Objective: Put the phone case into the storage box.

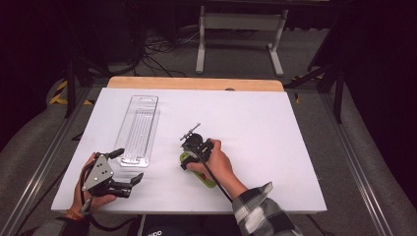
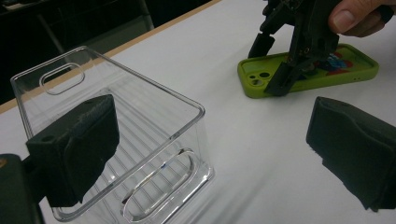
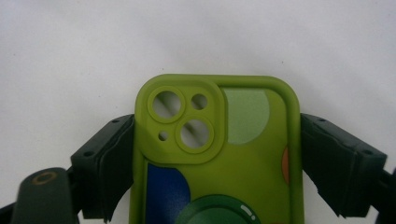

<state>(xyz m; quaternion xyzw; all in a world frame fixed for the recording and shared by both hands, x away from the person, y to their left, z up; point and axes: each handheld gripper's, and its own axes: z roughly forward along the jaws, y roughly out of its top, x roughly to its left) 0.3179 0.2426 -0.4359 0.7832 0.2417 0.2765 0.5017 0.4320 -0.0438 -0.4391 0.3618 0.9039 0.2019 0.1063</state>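
right gripper (image 3: 217,163) pinching green phone case (image 3: 219,154); left gripper (image 1: 125,169) spread beside clear tray (image 1: 139,129)

The high view looks forward and down on the whole white table (image 1: 255,123) from above the person's side. The left gripper view sits low and close by the clear tray (image 2: 116,135), facing across the table toward the green phone case (image 2: 308,74) at 2 o'clock. The right gripper view looks straight down, very near, on that same case (image 3: 219,154), which the high view (image 1: 206,179) shares.
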